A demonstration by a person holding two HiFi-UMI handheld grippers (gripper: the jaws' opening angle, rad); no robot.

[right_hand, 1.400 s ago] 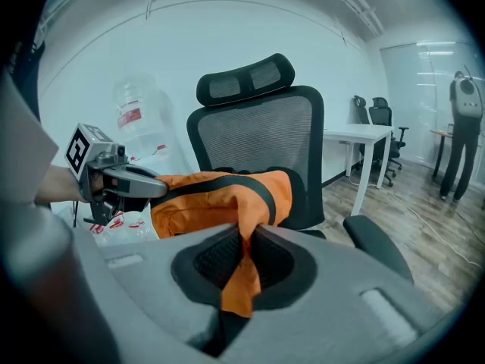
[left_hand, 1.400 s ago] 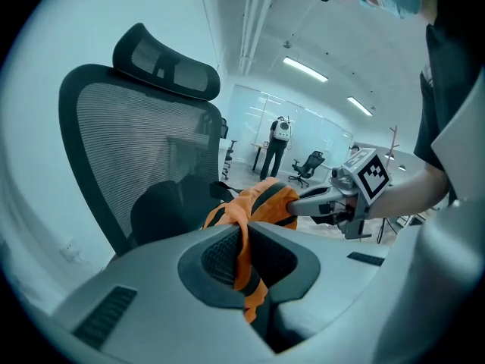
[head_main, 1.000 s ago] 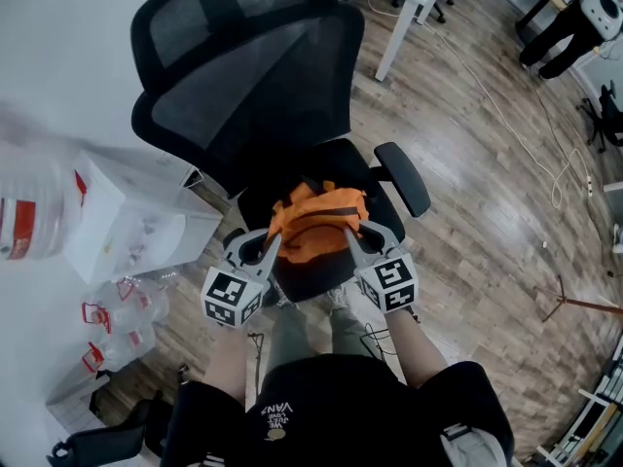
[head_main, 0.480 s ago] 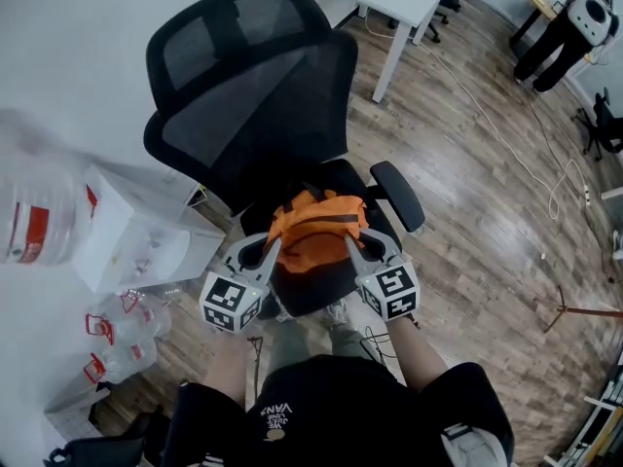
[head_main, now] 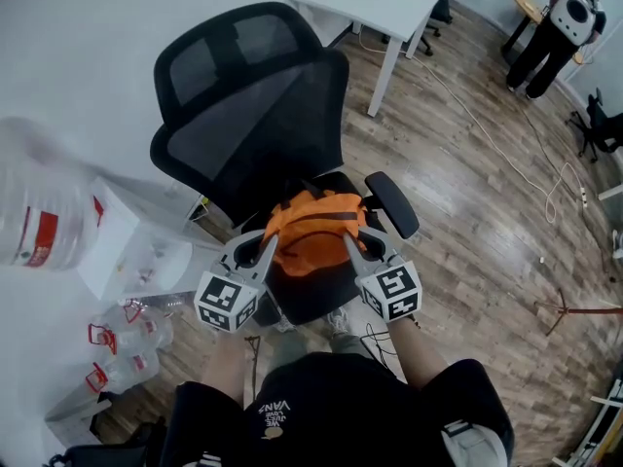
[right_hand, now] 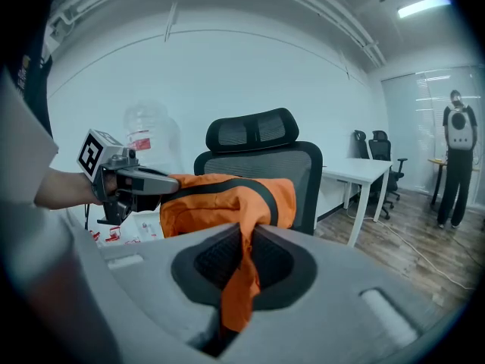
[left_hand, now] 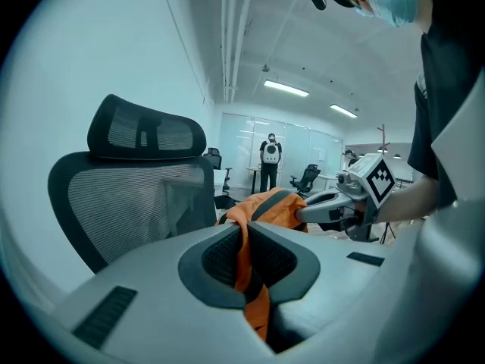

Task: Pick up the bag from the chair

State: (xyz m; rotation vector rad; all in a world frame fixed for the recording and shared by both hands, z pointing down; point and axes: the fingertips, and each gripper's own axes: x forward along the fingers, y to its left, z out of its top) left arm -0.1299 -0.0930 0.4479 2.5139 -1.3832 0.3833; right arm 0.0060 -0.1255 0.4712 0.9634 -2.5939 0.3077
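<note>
Left hand-held gripper, right hand-held gripper clamping bag, seat only overhead

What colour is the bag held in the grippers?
Orange, with dark trim; the bag shows best in the right gripper view.

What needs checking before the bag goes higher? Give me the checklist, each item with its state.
1. Left gripper jaws clamped on the orange bag fabric: ok.
2. Right gripper jaws clamped on bag fabric: ok.
3. Both grippers at matching height, bag held level between them: ok.
4. Bag underside clear of the chair seat: cannot tell.
5. Bag apart from the armrest on its right: ok.
</note>
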